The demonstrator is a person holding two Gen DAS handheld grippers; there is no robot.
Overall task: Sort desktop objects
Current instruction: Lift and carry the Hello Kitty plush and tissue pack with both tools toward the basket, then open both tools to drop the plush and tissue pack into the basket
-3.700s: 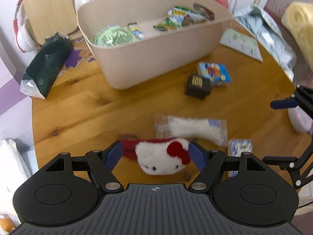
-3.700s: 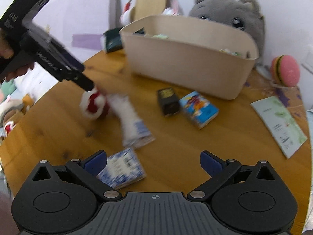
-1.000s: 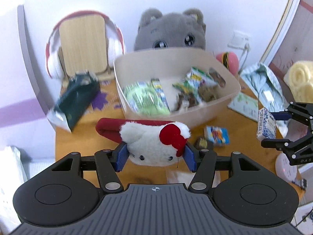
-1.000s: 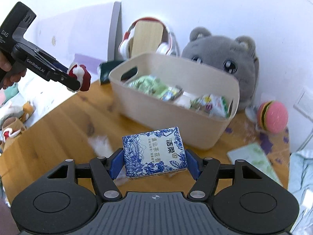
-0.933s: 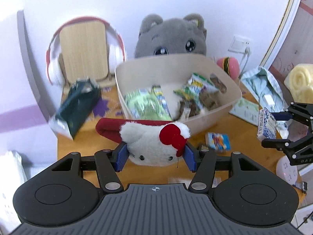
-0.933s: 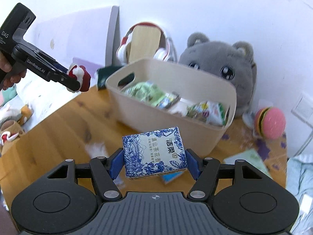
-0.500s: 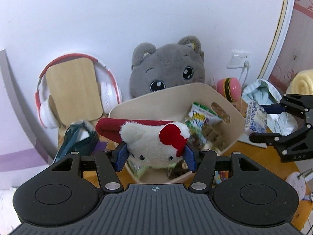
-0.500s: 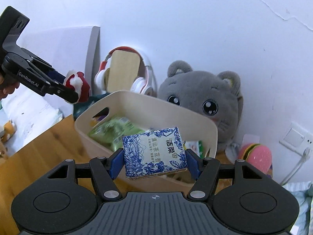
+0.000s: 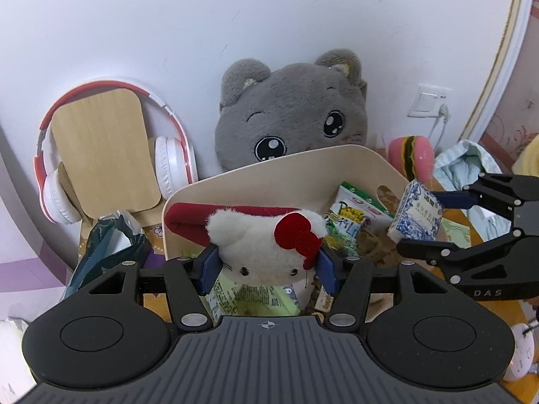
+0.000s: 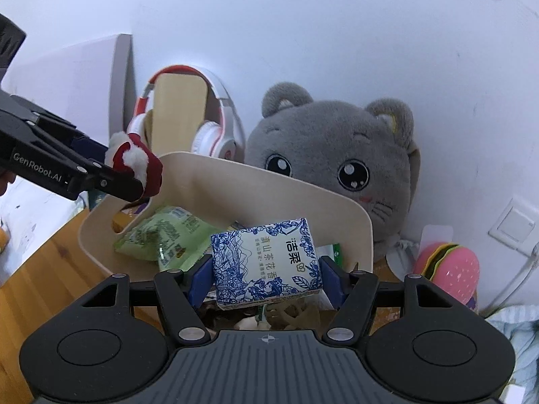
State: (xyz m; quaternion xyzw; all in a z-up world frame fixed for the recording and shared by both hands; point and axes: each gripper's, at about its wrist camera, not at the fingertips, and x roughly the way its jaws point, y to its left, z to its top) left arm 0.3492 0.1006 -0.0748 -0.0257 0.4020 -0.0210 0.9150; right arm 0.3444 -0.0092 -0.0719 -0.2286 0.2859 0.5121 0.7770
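one plush (image 9: 266,252) (held), one tissue pack (image 10: 266,264)

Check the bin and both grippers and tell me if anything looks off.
Nothing stands out. The left gripper grips the white cat plush and the right gripper the blue-patterned tissue pack, both over the beige bin. The snack packets inside lie jumbled, but nothing looks spilled or torn.

A beige plastic bin (image 10: 365,232) sits on the wooden table (image 10: 40,262), snack packets (image 10: 165,235) inside; behind it against the wall leans a grey plush cat (image 10: 340,165), red-and-white headphones (image 9: 57,181) to its left, a pink burger toy (image 10: 448,272) right
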